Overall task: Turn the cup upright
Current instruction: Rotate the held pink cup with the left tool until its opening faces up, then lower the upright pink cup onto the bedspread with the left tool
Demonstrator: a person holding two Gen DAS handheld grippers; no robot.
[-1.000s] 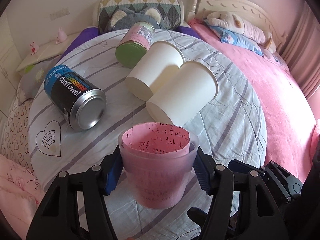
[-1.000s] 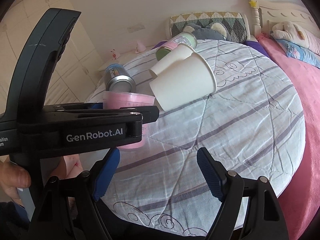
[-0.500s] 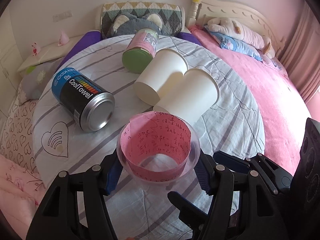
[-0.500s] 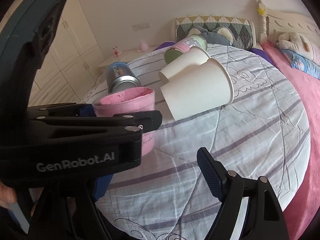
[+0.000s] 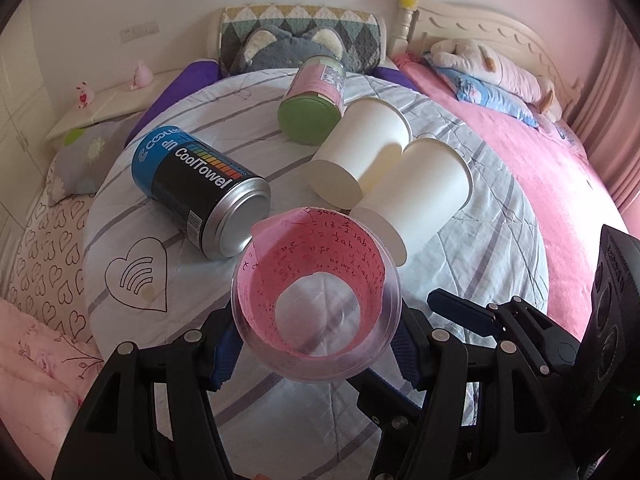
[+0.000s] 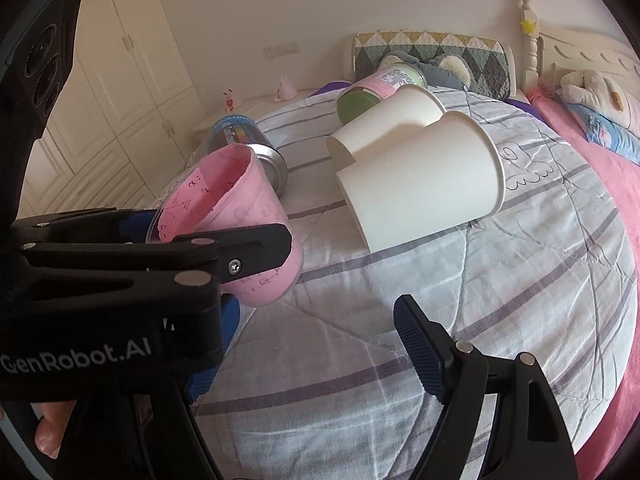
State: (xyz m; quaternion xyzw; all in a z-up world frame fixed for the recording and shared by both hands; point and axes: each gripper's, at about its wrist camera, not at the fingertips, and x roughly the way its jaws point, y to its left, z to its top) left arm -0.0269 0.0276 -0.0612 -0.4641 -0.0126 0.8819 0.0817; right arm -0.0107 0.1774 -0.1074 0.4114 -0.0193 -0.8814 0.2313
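1. Between the blue pads of the left gripper (image 5: pixel 316 344), a clear plastic cup (image 5: pixel 316 316) lined with pink paper is clamped at its sides; the paper carries handwritten sums.
2. Seen from the right wrist, that cup (image 6: pixel 244 240) is lifted off the bedding and tilted, its mouth up and leaning back toward the left gripper (image 6: pixel 224 264), its base toward the white cups.
3. Beneath it lies a round cushion (image 5: pixel 500 248) covered in pale cloth with grey-purple stripes and a drawn heart.
4. Just beyond the held cup, two white paper cups lie on their sides, touching one another: the nearer white cup (image 5: pixel 412 200) has its flat bottom toward the left camera, and the farther white cup (image 5: pixel 360 156) lies beside it the same way.
5. Left of them a blue and black can (image 5: pixel 200 192) marked "CoolTowel" lies on its side, metal end toward the camera.
6. Farther back a pink-labelled jar (image 5: pixel 314 100) with a green end also lies down, close to the farther white cup.
7. Lower in the right wrist view, the right gripper (image 6: pixel 316 360) hangs over the striped cloth with its fingers spread wide apart and nothing between them; its left finger is partly hidden behind the left tool.
8. Off to the right runs a pink bedspread (image 5: pixel 560 184), with a plush toy (image 5: pixel 488 64) by the headboard.
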